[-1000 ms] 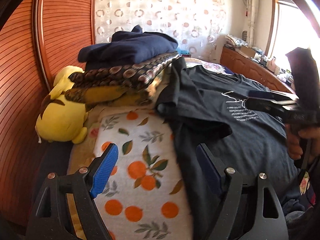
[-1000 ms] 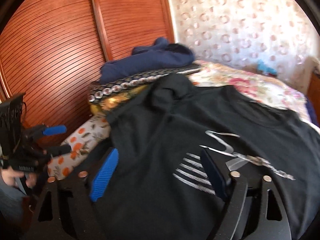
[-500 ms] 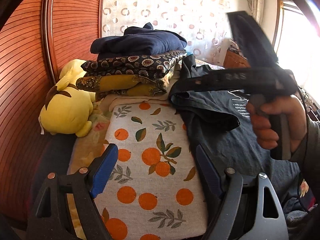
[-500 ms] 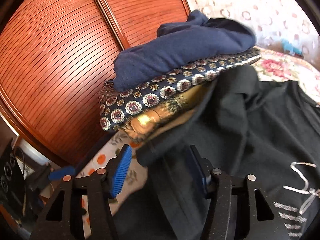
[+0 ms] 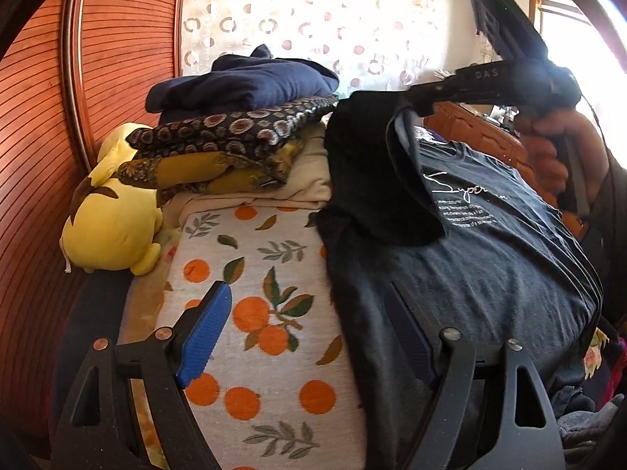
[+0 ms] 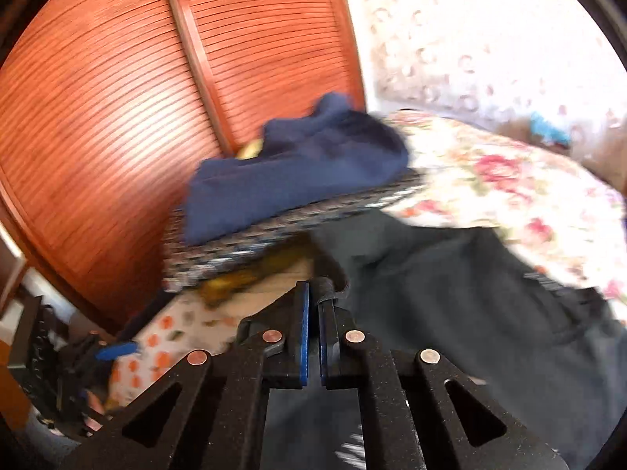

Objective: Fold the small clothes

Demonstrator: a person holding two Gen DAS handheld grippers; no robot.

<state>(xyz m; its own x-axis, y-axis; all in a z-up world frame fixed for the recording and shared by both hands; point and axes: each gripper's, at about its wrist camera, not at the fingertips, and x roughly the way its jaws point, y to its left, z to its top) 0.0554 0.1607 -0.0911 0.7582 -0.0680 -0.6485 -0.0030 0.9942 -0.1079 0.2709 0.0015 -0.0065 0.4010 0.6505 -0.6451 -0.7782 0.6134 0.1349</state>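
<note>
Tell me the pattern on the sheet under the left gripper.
Oranges with green leaves on a pale sheet, clearest in the left wrist view.

Wall, left of frame: reddish slatted wood panelling [image 5: 113,51] | Rear wall: white curtain with ring pattern [image 5: 313,11] | Upper right: window [image 5: 564,8], strong daylight | Furniture: bed, orange-print cover [image 5: 250,274]; wooden dresser [image 5: 470,125] at right.
</note>
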